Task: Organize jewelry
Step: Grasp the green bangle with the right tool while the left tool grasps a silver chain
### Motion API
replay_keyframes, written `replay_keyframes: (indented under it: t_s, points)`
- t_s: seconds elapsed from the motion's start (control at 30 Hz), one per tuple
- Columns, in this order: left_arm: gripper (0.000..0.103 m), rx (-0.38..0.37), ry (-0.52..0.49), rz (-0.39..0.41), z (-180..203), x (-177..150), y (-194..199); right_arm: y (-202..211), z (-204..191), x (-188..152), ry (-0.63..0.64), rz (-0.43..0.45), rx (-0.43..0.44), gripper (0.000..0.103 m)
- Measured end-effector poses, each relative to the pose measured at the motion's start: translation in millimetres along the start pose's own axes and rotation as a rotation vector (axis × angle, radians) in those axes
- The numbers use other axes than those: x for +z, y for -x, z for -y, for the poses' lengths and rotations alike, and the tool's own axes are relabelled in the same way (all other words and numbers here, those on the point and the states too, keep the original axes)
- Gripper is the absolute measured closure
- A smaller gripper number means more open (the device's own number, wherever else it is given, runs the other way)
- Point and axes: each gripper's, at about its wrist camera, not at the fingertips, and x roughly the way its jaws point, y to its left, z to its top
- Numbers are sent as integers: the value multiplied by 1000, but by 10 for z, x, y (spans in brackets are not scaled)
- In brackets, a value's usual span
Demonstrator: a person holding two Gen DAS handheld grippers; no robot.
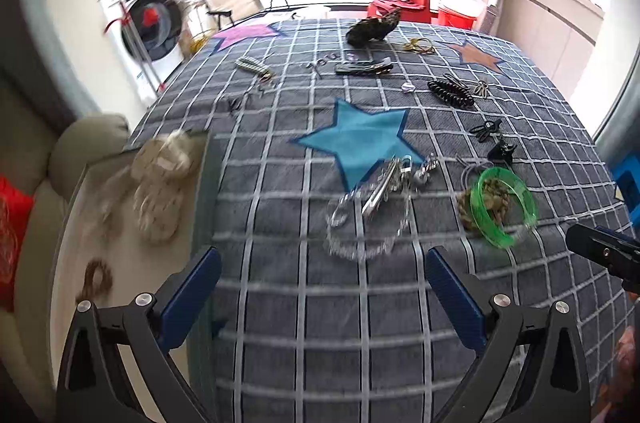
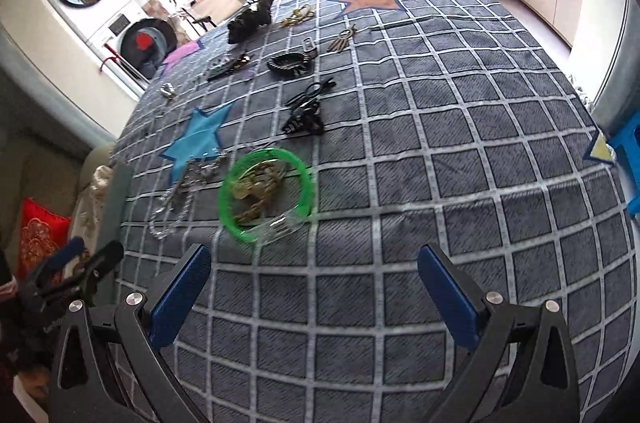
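Observation:
Jewelry lies scattered on a grey checked cloth (image 1: 304,303) with stars. A green bangle (image 1: 505,207) rings a gold-brown chain; it also shows in the right wrist view (image 2: 264,195). A silver chain pile (image 1: 376,207) lies beside it, left of the bangle in the right wrist view (image 2: 188,187). At the left, a tray (image 1: 120,263) holds beige pieces. My left gripper (image 1: 322,285) is open and empty, just short of the silver pile. My right gripper (image 2: 314,283) is open and empty, just short of the bangle.
Further back lie a black coiled band (image 1: 450,93), black clips (image 1: 494,139), a dark scrunchie (image 1: 372,29), a black hair clip (image 1: 362,66) and gold pieces (image 1: 418,45). A beige sofa with a red cushion (image 1: 12,223) stands left. A blue stool (image 2: 630,159) stands right.

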Motion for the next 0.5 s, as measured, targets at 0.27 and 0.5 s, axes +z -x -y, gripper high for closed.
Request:
replay_keyframes:
  t_s: [0.27, 0.5]
  points:
    - [25, -10, -41, -37, 26, 226, -377, -226, -83, 212, 47, -17, -61, 2]
    - [28, -45, -114, -70, 191, 268, -594, -422, -95, 268, 66, -50, -115, 27]
